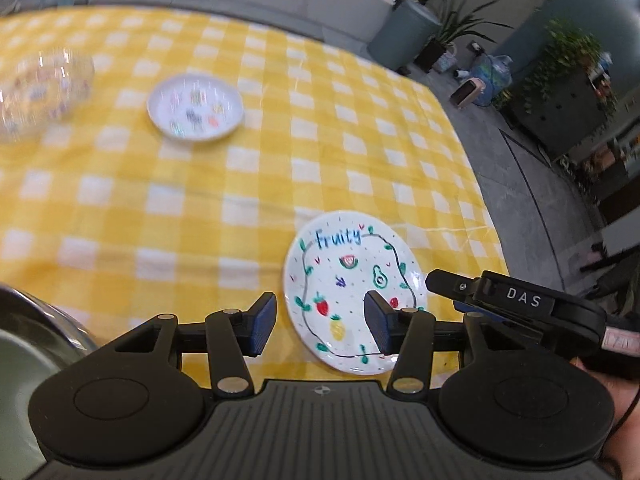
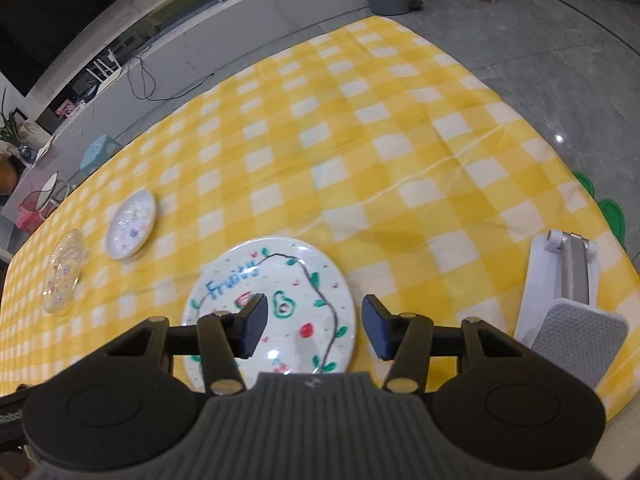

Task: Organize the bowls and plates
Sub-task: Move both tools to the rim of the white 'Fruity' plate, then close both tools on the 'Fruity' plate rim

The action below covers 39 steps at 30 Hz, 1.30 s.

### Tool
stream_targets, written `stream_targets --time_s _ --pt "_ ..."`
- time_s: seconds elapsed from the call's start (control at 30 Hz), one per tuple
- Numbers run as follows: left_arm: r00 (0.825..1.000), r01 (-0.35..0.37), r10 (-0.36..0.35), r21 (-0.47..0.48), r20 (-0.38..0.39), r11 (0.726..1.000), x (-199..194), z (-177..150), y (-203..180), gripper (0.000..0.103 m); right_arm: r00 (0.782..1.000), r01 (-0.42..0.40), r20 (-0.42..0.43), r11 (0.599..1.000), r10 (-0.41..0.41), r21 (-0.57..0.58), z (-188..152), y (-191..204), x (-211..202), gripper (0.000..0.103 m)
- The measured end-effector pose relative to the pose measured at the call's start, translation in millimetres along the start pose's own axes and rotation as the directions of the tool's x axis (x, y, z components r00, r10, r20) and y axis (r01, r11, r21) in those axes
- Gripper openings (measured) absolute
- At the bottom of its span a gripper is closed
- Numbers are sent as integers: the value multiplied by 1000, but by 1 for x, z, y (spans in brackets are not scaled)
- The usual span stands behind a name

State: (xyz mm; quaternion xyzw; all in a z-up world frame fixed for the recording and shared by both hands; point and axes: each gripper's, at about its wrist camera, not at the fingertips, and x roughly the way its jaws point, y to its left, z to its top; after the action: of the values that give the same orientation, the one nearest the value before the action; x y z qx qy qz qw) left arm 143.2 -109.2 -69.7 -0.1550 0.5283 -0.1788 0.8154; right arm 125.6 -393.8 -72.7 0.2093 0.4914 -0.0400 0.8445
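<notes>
My left gripper (image 1: pixel 320 322) stands with its jaws apart and nothing between the pads, hanging over the near left edge of the Fruity plate (image 1: pixel 348 276), which sits at about one o'clock from my fingertips on the yellow checked tablecloth (image 1: pixel 240 184). The plate carries no food, only its painted strawberry, pineapple, avocado and watermelon inside a vine border. My right gripper (image 2: pixel 314 330) is likewise parted and holds nothing; through its camera the same plate (image 2: pixel 276 304) lies under and just past the left pad, at roughly eleven o'clock. In the left view the other tool's black body marked DAS shows at three o'clock, near the plate's right edge. Farther out in the left camera, at eleven o'clock, a small patterned plate (image 1: pixel 195 109) lies flat with nothing on it, and beyond it at ten o'clock a clear glass bowl (image 1: pixel 42 94) with coloured prints, too blurred for me to tell its contents. A metal bowl (image 1: pixel 36 336) rim shows at eight o'clock, its inside pale and apparently unfilled. In the right camera a white stand (image 2: pixel 564 292) rests at three o'clock near the table edge.
</notes>
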Motion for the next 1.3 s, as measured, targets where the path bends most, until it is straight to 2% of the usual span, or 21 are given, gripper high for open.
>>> stream_targets --time_s 0.1,0.33,0.57,0.97,1.07,1.17,1.3 --pt "1000 8 -8 -22 -2 1000 12 -3 -1 57 1000 30 7 999 -29 -32 0 1 5 52" --pt "1000 -7 8 -50 7 999 30 -4 -6 56 999 37 -28 999 -38 -37 1 -5 20 52" --pt "999 -39 41 -69 17 997 39 -4 -3 56 998 11 -59 1000 -10 15 3 -17 29 48" --pt "999 -37 37 -102 2 994 51 -4 5 56 998 -12 -66 999 14 38 5 -20 36 45" --pt "999 -46 46 -93 6 995 52 -4 3 46 998 -19 -59 999 22 46 5 -21 37 44" --pt "997 -77 77 -78 2 994 52 -3 1 36 997 -30 -68 999 33 44 4 -21 39 23" --pt "995 -102 102 -78 -2 992 52 -3 4 18 997 -29 -69 998 33 47 3 -20 39 20"
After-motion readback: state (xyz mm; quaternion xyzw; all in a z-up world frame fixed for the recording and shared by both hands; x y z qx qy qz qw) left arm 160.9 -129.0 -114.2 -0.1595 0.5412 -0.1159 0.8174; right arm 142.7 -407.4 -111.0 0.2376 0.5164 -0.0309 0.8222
